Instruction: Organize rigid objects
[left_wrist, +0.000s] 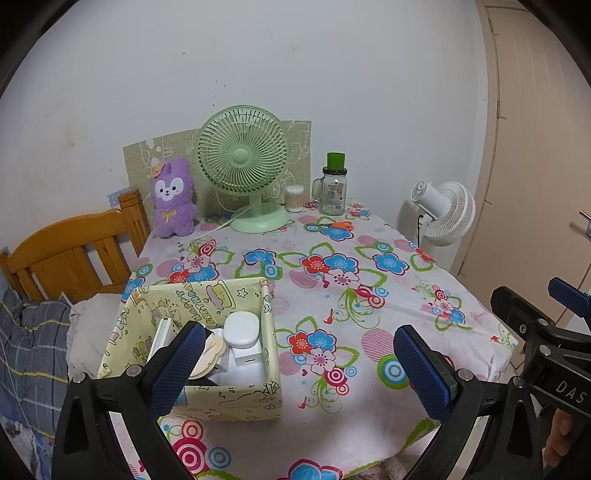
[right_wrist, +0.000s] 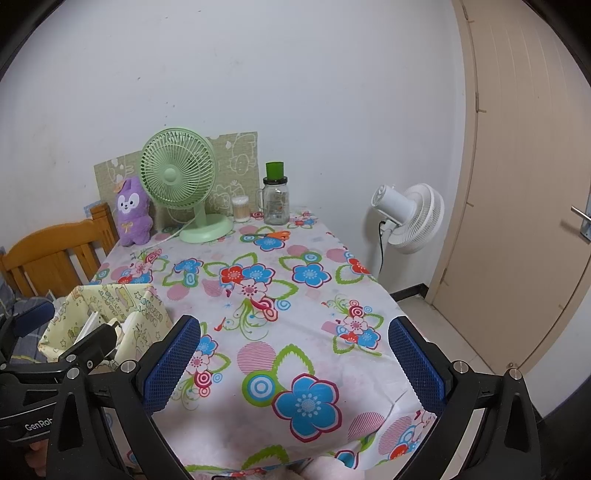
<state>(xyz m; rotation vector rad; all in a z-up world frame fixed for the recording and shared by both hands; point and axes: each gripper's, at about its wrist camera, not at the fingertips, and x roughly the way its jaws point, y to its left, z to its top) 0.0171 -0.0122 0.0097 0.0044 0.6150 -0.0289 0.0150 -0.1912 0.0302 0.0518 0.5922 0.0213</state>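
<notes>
In the left wrist view, the left gripper (left_wrist: 299, 373) hangs above the near part of the table (left_wrist: 369, 295), and its two blue-padded fingers (left_wrist: 177, 365) stand wide apart with nothing between them. Under its left finger stands a pale yellow box (left_wrist: 236, 400) with cartoon print, at the near left corner of the flowered tablecloth. Inside the box lie a white rounded case (left_wrist: 241, 329), a white charger block (left_wrist: 246, 357), some round beige pads (left_wrist: 208, 354) and a flat white piece (left_wrist: 162, 332) that leans on the left wall of the box. At the far end of the table there are a purple plush rabbit (left_wrist: 173, 197), a green desk fan (left_wrist: 243, 162), a small jar of cotton swabs (left_wrist: 294, 198) and a glass mug jar (left_wrist: 333, 192) with a green cup on its lid. Orange scissors (left_wrist: 338, 225) lie just in front of the jar. At the right edge the right gripper (left_wrist: 554, 339) shows in part, with a bit of a hand (left_wrist: 557, 439) under it.

In the right wrist view, the right gripper (right_wrist: 293, 365) is over the near middle of the table, its fingers also spread apart and holding nothing. The yellow box (right_wrist: 144, 325) is at the near left, partly hidden by the left gripper (right_wrist: 48, 347), which stands over it. The same fan (right_wrist: 179, 173), rabbit (right_wrist: 132, 212), swab jar (right_wrist: 241, 209), mug jar (right_wrist: 276, 201) and scissors (right_wrist: 275, 235) stay at the far end. On the floor to the right of the table stands a white floor fan (right_wrist: 410, 218), near a beige door (right_wrist: 517, 184).
</notes>
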